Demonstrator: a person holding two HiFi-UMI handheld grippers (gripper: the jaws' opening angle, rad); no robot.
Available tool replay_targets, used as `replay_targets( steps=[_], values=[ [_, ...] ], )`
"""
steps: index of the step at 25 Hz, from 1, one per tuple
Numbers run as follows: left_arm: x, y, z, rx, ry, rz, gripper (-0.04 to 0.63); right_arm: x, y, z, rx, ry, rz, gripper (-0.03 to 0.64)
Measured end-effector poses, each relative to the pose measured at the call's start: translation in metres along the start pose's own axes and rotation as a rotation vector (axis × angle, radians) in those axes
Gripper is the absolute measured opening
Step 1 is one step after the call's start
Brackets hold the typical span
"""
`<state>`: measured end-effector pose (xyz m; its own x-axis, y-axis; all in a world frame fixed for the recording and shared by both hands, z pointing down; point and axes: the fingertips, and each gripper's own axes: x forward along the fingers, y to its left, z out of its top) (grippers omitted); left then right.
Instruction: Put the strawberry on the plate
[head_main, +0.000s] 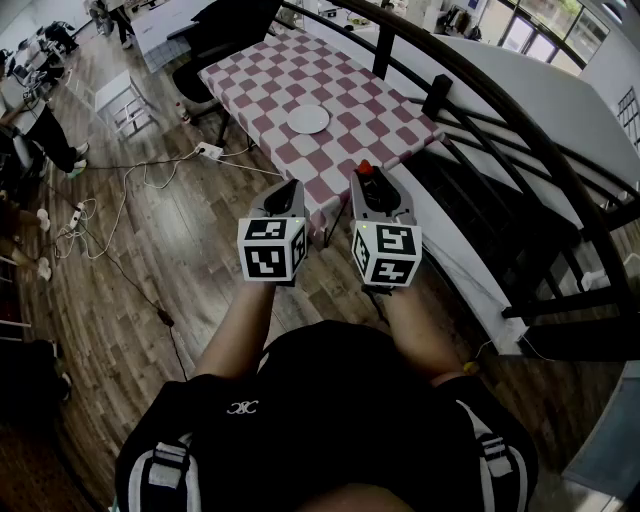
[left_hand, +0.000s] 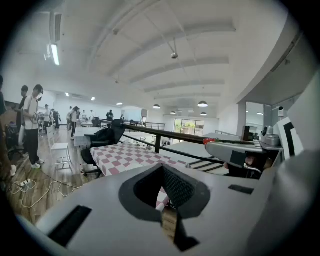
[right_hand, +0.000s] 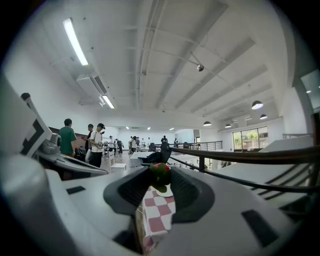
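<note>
Strawberry (right_hand: 160, 172) sits clamped in your right gripper (head_main: 367, 177) — well short of the plate (head_main: 308, 119) (left gripper (head_main: 290, 188) closed, empty).

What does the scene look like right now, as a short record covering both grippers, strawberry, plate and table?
right gripper: shut on the strawberry, held in the air
left gripper: fingers together, nothing between them
plate: white, empty, on the table
table: red-and-white checkered cloth, ahead of both grippers
task status: strawberry not yet on the plate
</note>
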<state>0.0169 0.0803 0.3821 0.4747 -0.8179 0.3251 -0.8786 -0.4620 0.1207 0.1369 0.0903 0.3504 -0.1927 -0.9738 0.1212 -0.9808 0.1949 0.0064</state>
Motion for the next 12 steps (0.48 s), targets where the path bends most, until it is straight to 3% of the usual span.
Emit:
replay_targets(
  steps=[12],
  values=[
    [-0.009,0.006,-0.014,-0.002,0.016,-0.025,0.000,-0.008,0.009,-0.011,0.036,0.016,-0.021,0.144]
  ],
)
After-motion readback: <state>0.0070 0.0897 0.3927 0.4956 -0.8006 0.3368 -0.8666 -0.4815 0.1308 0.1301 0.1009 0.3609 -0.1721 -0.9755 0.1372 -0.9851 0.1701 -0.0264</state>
